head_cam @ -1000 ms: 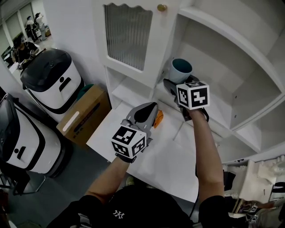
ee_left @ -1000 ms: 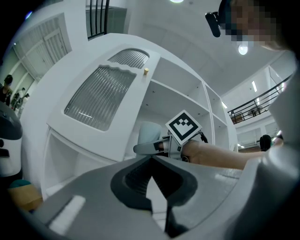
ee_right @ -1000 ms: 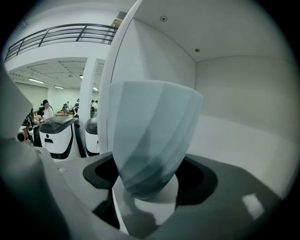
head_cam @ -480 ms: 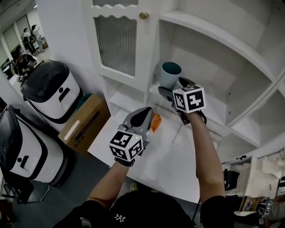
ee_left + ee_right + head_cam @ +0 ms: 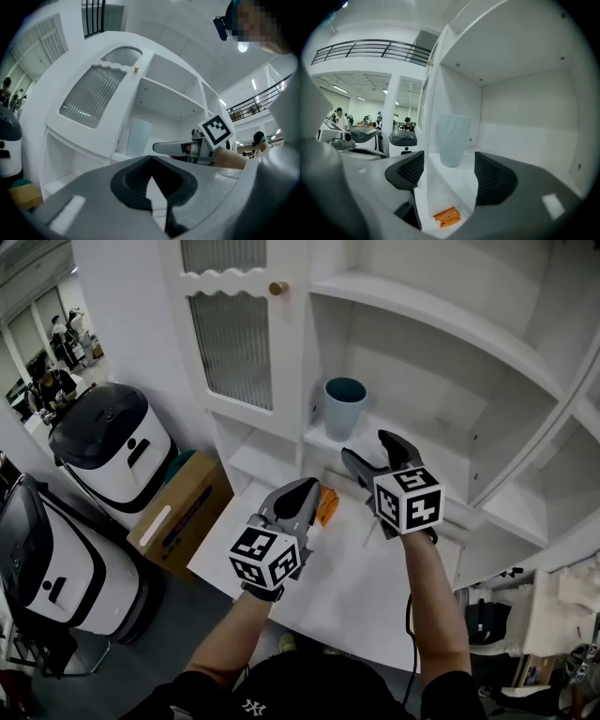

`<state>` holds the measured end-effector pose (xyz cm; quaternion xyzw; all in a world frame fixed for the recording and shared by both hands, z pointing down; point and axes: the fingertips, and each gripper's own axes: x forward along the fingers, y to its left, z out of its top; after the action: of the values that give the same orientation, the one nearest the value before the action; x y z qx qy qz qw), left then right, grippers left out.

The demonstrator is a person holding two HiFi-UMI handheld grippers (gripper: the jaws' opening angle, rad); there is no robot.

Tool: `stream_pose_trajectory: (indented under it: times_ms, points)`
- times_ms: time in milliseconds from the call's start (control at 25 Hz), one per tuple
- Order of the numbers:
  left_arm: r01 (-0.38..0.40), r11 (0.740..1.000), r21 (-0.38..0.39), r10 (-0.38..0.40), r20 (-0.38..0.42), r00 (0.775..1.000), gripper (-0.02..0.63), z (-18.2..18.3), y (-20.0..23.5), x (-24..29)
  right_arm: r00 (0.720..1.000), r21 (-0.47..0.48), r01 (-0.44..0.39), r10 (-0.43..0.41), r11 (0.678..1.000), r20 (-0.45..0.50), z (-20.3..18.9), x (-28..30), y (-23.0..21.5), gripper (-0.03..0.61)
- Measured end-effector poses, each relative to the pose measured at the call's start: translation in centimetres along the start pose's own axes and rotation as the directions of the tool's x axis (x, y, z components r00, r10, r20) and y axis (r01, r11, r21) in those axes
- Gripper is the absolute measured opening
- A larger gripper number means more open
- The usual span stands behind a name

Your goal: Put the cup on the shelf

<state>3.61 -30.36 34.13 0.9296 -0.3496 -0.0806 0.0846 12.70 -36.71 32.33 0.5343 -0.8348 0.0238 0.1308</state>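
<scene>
A pale blue cup [image 5: 343,407] stands upright on the white shelf [image 5: 441,457], near its left wall. My right gripper [image 5: 367,448] hangs just in front of the shelf edge, a short way back from the cup and apart from it. Its jaws have just been closing a little but stay open, with nothing between them. In the right gripper view the cup [image 5: 453,139] stands ahead of the gripper [image 5: 450,176]. My left gripper [image 5: 309,486] is shut and empty over the table; from it the cup [image 5: 139,137] shows past the shut jaws.
A small orange thing [image 5: 325,504] lies on the white table [image 5: 356,568] below the shelf. A cabinet door with ribbed glass [image 5: 232,343] stands left of the cup. Two white-and-black appliances [image 5: 103,442] and a cardboard box [image 5: 183,507] sit on the floor at left.
My right gripper has let go of the cup and drawn back toward me; the cup stays on the shelf. The left gripper has shifted slightly, still shut.
</scene>
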Motion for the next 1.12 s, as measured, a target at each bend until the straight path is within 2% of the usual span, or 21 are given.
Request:
stream_pose_trajectory:
  times_ms: [160,240,320,640,800,1120]
  points:
    - [0.006,1.000,0.014,-0.006,-0.004,1.000,0.000,0.1,-1.0,-0.3,0.995,0.021,-0.026,0.024,0.999,0.093,0.1,-2.5,2.1,0.263]
    - [0.005,1.000,0.016,-0.005,-0.006,1.000,0.000,0.1,-1.4,-0.7,0.990,0.043,-0.045,0.039,0.998,0.136,-0.1,-3.7,3.2,0.189]
    - [-0.001,1.000,0.018,0.001,-0.008,1.000,0.000,0.0,-1.6,-1.3,0.985,0.061,-0.065,0.054,0.996,0.161,-0.5,-4.5,4.3,0.155]
    - [-0.015,0.999,0.034,0.016,-0.013,1.000,0.000,0.0,-2.8,-2.9,0.971,0.127,-0.124,0.095,0.984,0.217,-1.7,-7.1,7.3,0.095]
    - [-0.001,0.999,0.037,0.002,-0.012,1.000,0.000,0.1,-3.9,-3.4,0.963,0.146,-0.139,0.100,0.979,0.250,-1.9,-8.2,8.3,0.025]
    - [0.031,0.999,0.032,-0.030,-0.031,0.999,0.000,-0.4,-6.0,-4.2,0.957,0.164,-0.168,0.121,0.972,0.264,-2.9,-9.5,10.2,0.023]
